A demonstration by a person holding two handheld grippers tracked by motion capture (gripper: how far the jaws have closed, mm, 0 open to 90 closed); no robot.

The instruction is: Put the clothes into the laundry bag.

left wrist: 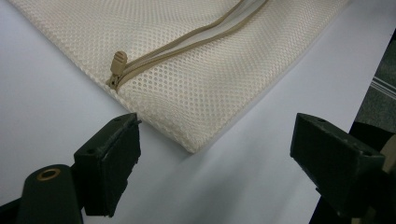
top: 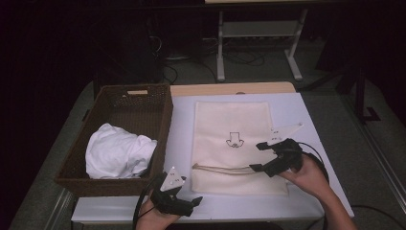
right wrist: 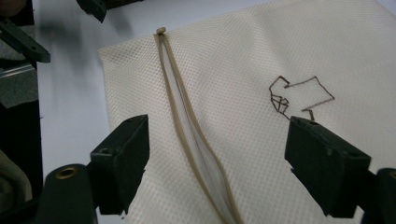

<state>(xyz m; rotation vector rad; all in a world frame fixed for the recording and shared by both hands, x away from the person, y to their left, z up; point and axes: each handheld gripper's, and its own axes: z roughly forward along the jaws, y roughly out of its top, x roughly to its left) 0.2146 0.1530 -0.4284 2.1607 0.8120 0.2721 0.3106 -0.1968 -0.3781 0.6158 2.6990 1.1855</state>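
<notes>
- Left gripper, nearest, jaws apart and holding nothing, just short of the mesh bag's near corner; zip pull right ahead.
- Right gripper above the bag, jaws wide, nothing between them, over the gaping zipper.
- Step in hand, probably: bag unzipped, ready for loading.
- Next move calls for lifting one zipper edge to widen the mouth.
- Mesh bag lying flat on the white table, seemingly holding nothing.
- Wicker basket farther left, holding a crumpled white garment.
</notes>
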